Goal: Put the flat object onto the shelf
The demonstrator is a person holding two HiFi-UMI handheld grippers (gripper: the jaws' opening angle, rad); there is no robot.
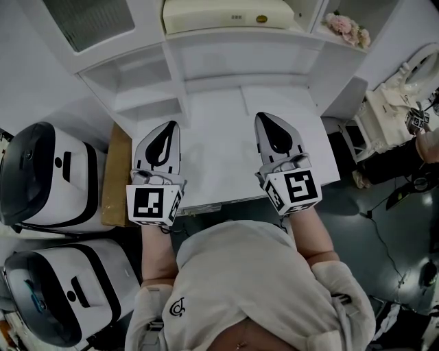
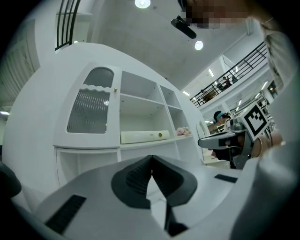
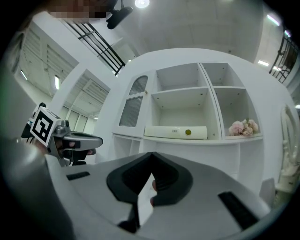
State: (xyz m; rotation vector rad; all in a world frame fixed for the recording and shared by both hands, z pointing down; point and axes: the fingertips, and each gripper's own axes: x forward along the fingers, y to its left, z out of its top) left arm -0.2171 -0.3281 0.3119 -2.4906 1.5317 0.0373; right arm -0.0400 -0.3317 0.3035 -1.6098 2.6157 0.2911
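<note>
The flat object (image 1: 226, 14) is a long cream box lying in the middle compartment of the white shelf unit (image 1: 206, 62). It also shows in the left gripper view as the cream box (image 2: 143, 136) and in the right gripper view as the cream box (image 3: 176, 132). My left gripper (image 1: 171, 125) hovers over the white tabletop (image 1: 219, 144), jaws shut and empty. My right gripper (image 1: 263, 117) hangs beside it at the same height, also shut with nothing between its jaws. Both point toward the shelf and stay well short of the box.
A bunch of pink flowers (image 1: 348, 27) sits in the right compartment of the shelf. Two white and black machines (image 1: 48, 175) stand at the left, beside a wooden board (image 1: 116, 175). White furniture (image 1: 391, 103) and a person's arm (image 1: 429, 144) are at the right.
</note>
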